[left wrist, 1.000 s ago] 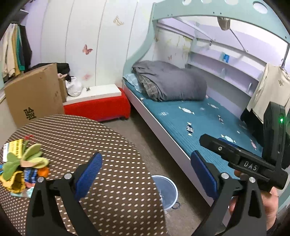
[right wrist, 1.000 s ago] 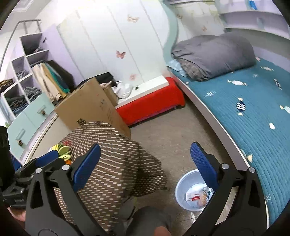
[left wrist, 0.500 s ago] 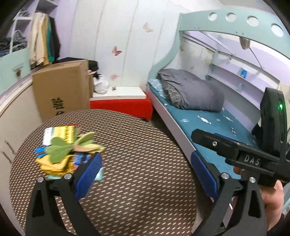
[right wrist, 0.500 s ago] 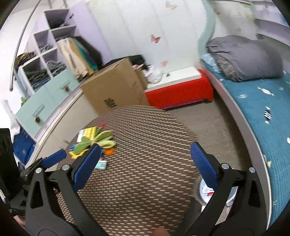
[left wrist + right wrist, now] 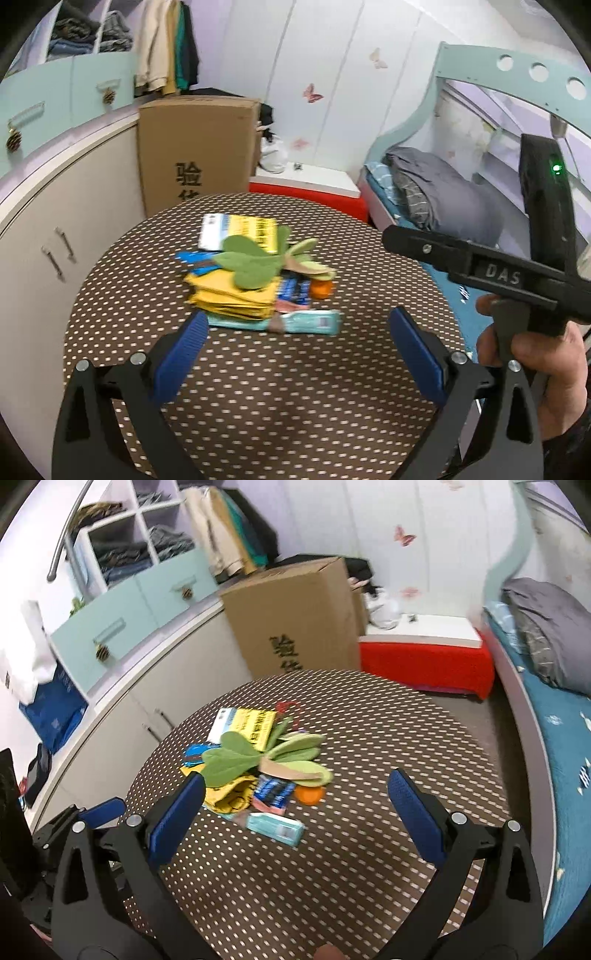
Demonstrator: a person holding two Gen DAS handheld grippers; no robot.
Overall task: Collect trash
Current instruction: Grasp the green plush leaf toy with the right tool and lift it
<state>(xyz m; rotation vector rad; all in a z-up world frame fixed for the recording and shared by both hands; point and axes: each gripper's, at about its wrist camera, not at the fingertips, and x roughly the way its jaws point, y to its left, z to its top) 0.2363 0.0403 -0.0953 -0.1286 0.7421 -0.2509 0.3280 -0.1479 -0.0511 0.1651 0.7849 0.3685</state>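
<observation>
A pile of trash lies on the round brown dotted table [image 5: 280, 398]: green leaf-shaped pieces [image 5: 251, 264], yellow packets [image 5: 232, 299], a yellow and blue packet [image 5: 240, 230], a blue wrapper [image 5: 295, 290], an orange bit [image 5: 320, 288] and a teal wrapper [image 5: 306, 322]. My left gripper [image 5: 299, 349] is open and empty, just short of the teal wrapper. My right gripper [image 5: 295, 812] is open and empty above the table [image 5: 351, 867], over the teal wrapper [image 5: 275, 827] and the leaves [image 5: 229, 758]. The right gripper's body also shows in the left wrist view [image 5: 491, 273].
A tall cardboard box [image 5: 195, 151] stands behind the table, beside a white cabinet [image 5: 48, 236]. A red bench with a white top [image 5: 424, 653] and a bed with a grey quilt [image 5: 439, 192] lie to the right. Shelves with clothes [image 5: 144, 550] are at the back left.
Both grippers have swung left from the bed and the floor bin toward the table. The trash pile now sits centred just ahead of the open jaws; the bin has left view.
</observation>
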